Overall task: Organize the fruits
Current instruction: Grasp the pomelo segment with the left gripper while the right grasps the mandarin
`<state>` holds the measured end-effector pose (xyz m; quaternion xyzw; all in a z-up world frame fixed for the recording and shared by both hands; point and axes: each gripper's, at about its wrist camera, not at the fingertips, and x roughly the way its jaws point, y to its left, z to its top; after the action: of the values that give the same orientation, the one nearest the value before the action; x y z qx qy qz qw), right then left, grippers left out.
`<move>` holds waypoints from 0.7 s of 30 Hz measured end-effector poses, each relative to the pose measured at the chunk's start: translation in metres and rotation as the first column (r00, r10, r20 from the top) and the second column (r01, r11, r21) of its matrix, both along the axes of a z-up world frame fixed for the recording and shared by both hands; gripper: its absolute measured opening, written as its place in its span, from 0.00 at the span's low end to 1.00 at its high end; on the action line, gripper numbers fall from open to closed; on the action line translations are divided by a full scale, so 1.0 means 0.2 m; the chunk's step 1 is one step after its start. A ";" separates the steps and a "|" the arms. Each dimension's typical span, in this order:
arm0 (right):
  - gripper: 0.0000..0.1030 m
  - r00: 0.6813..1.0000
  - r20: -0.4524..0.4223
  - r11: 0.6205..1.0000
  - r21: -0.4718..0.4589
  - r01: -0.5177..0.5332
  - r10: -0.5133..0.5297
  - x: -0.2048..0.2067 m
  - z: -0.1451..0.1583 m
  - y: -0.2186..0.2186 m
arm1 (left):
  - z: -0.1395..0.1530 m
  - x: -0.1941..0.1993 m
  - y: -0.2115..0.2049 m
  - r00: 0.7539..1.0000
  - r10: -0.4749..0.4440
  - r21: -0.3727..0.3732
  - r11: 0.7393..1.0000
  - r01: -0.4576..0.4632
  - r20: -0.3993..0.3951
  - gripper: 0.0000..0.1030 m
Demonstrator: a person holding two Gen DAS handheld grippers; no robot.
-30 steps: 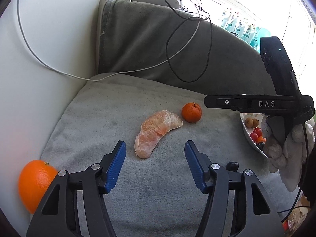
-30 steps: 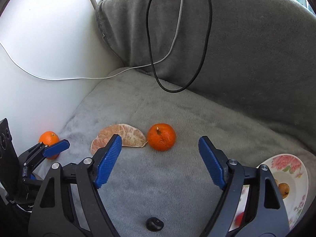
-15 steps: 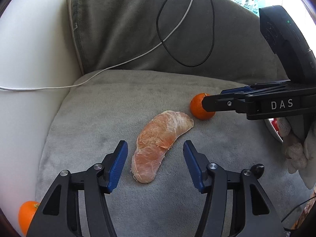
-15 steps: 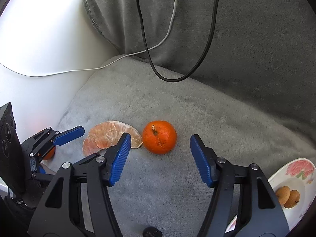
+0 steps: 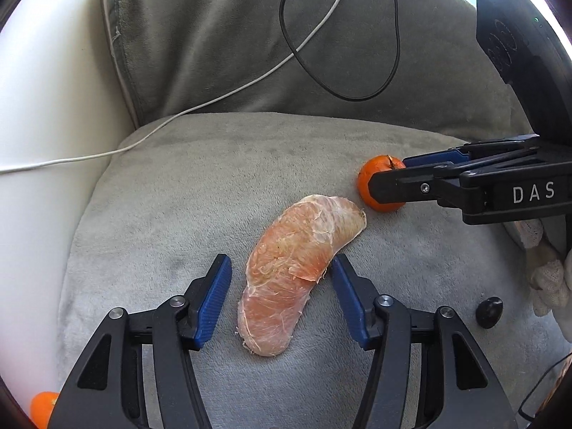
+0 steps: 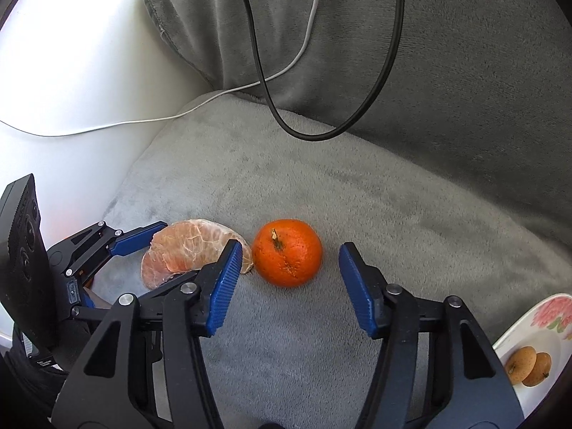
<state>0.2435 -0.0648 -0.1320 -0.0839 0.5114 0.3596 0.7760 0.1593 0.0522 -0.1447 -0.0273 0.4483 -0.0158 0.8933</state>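
So I count two mandarins, one peeled citrus segment, one dark little fruit, two brownish fruits on one floral plate, and two cables.

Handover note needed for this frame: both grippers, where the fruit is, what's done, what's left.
Left gripper: open, straddling the peeled citrus segment on the grey cushion, pads not touching.
Right gripper: jaws have just been closing, not yet pressing on the small mandarin ahead of them.
Floral plate at right already holds two small brown fruits.
A dark fruit and an orange lie loose.
Left: grasp both, move them to the plate.
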 end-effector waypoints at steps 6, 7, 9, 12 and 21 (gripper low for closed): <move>0.48 1.000 0.009 1.000 -0.015 0.000 0.001 0.01 -0.03 0.04 | -0.01 0.02 0.00 1.000 -0.004 -0.016 1.000 0.004 0.004 0.55; 0.47 1.000 0.010 1.000 -0.016 0.000 0.000 0.01 -0.03 0.04 | -0.01 0.02 0.00 1.000 -0.005 -0.016 1.000 0.005 0.005 0.55; 0.47 1.000 0.008 1.000 -0.015 -0.001 0.001 0.01 -0.03 0.05 | -0.01 0.01 0.01 1.000 -0.009 -0.016 1.000 0.009 0.009 0.50; 0.47 1.000 0.011 1.000 -0.025 -0.003 0.004 0.01 -0.04 0.07 | -0.01 0.01 -0.01 1.000 -0.019 -0.003 1.000 0.019 0.012 0.45; 0.42 0.999 0.035 0.999 -0.044 -0.006 0.007 0.00 -0.05 0.11 | 0.00 -0.01 0.00 0.999 0.002 -0.016 1.000 -0.002 0.035 0.38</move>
<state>0.2432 -0.0428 -0.1429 -0.1088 0.5051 0.3493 0.7817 0.1578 0.0522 -0.1452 -0.0345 0.4325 -0.0189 0.9008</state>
